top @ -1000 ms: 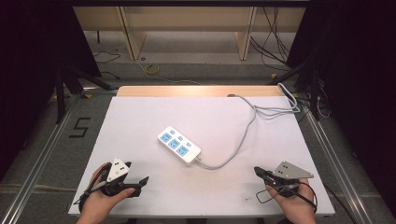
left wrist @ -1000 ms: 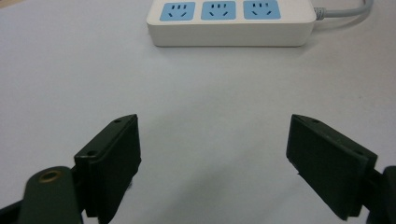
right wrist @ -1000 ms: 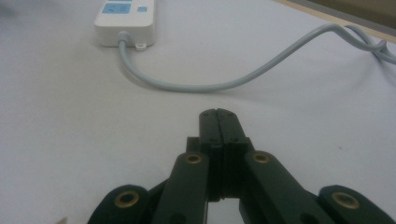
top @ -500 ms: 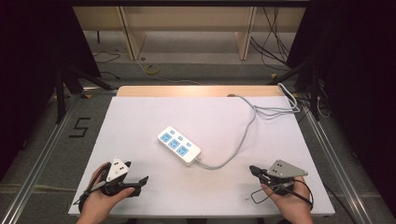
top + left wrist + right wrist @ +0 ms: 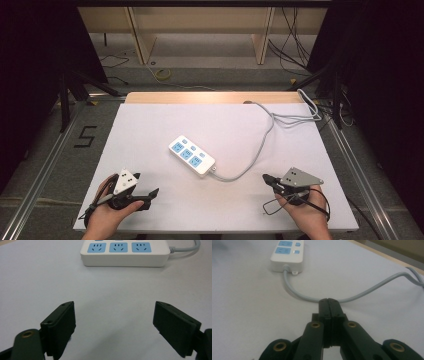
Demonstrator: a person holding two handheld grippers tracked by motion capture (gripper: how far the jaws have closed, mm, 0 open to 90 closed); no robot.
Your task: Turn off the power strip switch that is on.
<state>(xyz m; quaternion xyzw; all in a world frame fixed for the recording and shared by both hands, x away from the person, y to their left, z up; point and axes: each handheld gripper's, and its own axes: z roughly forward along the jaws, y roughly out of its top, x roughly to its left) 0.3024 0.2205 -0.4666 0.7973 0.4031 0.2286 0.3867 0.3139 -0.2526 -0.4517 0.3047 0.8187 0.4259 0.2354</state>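
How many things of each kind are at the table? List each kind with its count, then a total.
Power strip with its grey cable: 1
Hand-held grippers: 2, the left gripper and the right gripper
Total: 3

Power strip [image 5: 124, 253] far end cut off by top edge in left gripper view; also cropped at top in right gripper view. Grey cord [image 5: 362, 293] runs off right edge there, its plug end lost past the table's [image 5: 150, 125] far right corner in high view. Socket markings too small to read from above.
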